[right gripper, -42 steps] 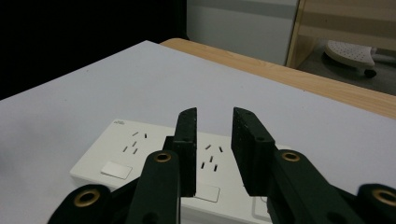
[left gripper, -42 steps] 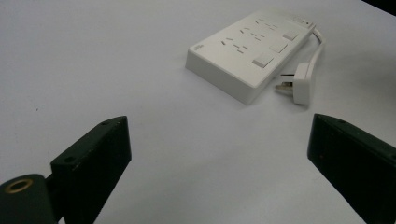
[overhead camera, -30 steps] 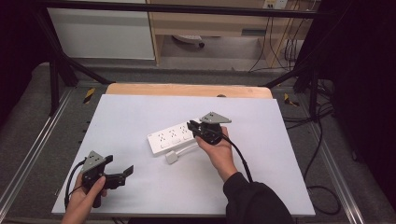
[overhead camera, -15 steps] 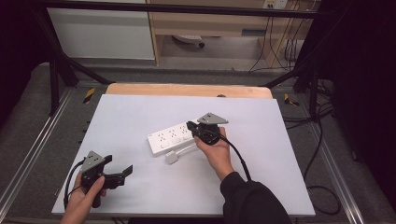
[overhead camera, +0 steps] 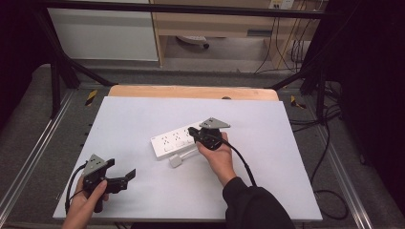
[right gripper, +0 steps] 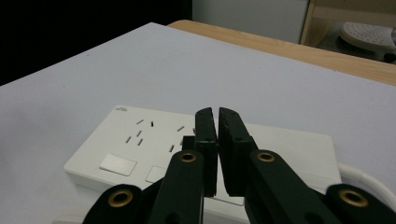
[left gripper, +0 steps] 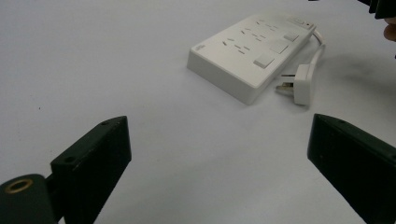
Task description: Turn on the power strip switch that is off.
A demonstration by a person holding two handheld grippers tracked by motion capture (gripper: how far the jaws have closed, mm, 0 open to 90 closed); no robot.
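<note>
A white power strip [overhead camera: 175, 141] lies near the middle of the white tabletop [overhead camera: 143, 114], its plug [overhead camera: 175, 161] just on its near side. The right gripper [overhead camera: 194, 133] hovers over the strip's right end with fingers nearly closed, holding nothing. The left gripper [overhead camera: 129, 175] sits at the near left, fingers spread wide and empty.

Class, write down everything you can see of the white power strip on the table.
The power strip is a flat white block, plastic by its look, lying face up near the middle of the table. Its top carries groups of socket slots and a row of square switches. A white cord leaves one end and curls back to its plug, which lies beside it. The right gripper, jaws shut, is over one end; contact cannot be told.
</note>
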